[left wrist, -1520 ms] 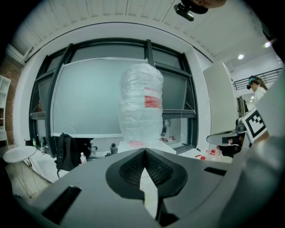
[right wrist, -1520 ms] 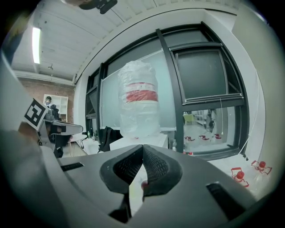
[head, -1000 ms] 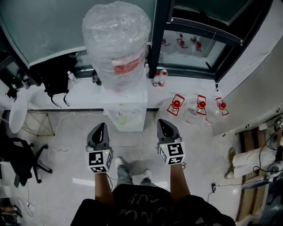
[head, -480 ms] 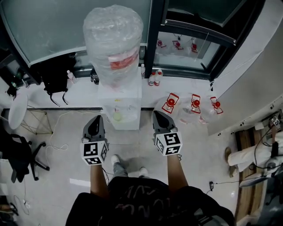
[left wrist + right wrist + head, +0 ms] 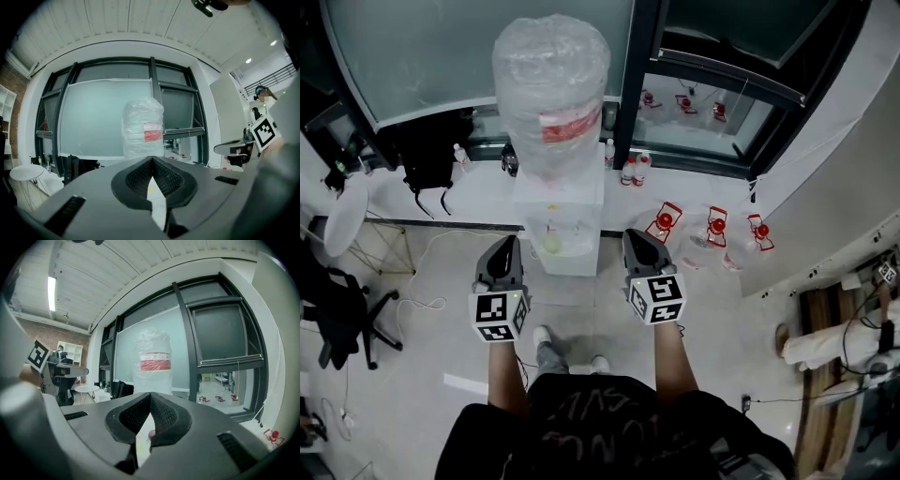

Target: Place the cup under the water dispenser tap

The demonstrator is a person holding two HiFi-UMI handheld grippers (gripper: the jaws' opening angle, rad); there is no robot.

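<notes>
In the head view the white water dispenser (image 5: 558,211) stands by the window, with a plastic-wrapped bottle (image 5: 551,84) on top. A pale green round thing, seemingly the cup (image 5: 551,245), sits in its front recess under the taps. My left gripper (image 5: 507,243) hovers just left of the dispenser's front and my right gripper (image 5: 637,235) just right of it. Both are shut and hold nothing. In the left gripper view the jaws (image 5: 152,159) meet at the tips below the bottle (image 5: 143,131). The right gripper (image 5: 150,394) looks the same, with the bottle (image 5: 153,359) ahead.
Three red-topped things (image 5: 717,225) lie on the floor to the right. Small bottles (image 5: 636,169) stand on the sill beside a dark window post (image 5: 633,84). A black bag (image 5: 427,159), a round white table (image 5: 342,216) and an office chair (image 5: 337,309) are at the left.
Both grippers have risen and edged closer to the dispenser's front, staying shut and level with each other. The cup has not moved.
</notes>
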